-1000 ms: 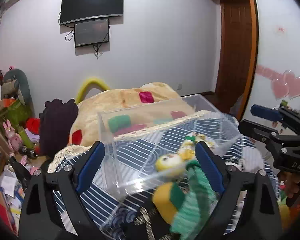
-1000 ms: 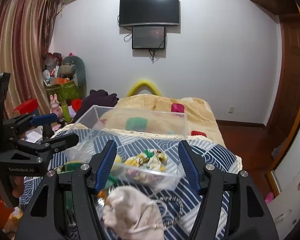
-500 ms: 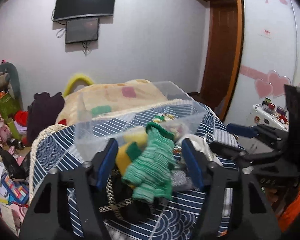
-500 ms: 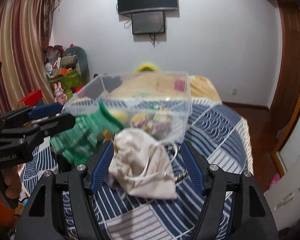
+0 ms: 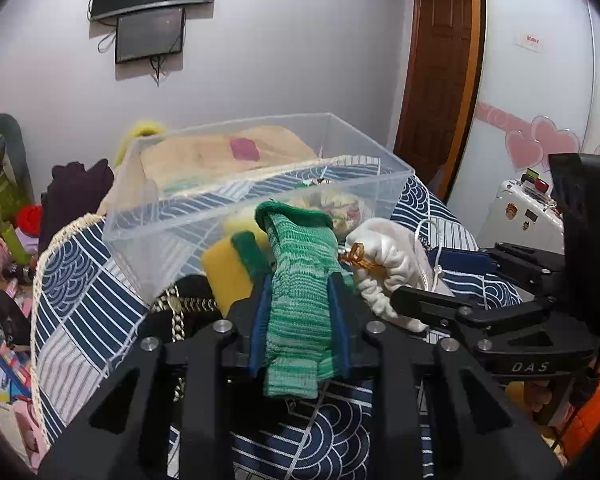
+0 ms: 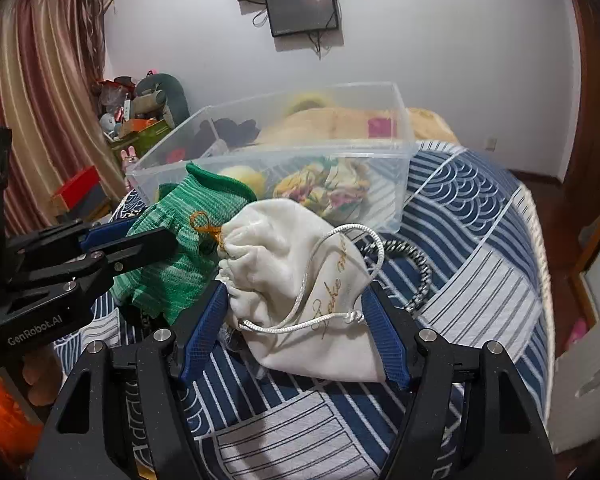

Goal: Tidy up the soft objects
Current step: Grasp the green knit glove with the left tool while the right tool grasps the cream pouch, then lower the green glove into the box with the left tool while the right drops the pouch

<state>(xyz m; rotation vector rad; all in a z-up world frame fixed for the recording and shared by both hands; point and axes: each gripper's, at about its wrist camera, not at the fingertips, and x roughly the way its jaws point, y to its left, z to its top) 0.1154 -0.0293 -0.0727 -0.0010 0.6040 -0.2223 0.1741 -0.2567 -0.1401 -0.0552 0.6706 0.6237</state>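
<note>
My left gripper (image 5: 300,292) is shut on a green knitted glove (image 5: 300,280), also seen in the right wrist view (image 6: 176,240). My right gripper (image 6: 296,316) is open, its blue pads on either side of a white drawstring pouch (image 6: 300,276) lying on the blue patterned bed cover (image 6: 480,248). The pouch also shows in the left wrist view (image 5: 388,252). A clear plastic bin (image 5: 240,192) stands just beyond, with a floral cloth item (image 6: 332,188) and a yellow soft thing inside. A yellow sponge with green edge (image 5: 228,264) lies by the bin.
A braided black-and-white cord (image 6: 412,264) lies on the cover beside the pouch. A beige blanket (image 5: 220,156) is behind the bin. Clutter and toys (image 6: 140,120) stand at the left. A wooden door (image 5: 440,60) is at the right.
Both grippers moved forward and down to the items. My left gripper closed on the green glove. My right gripper came around the white pouch.
</note>
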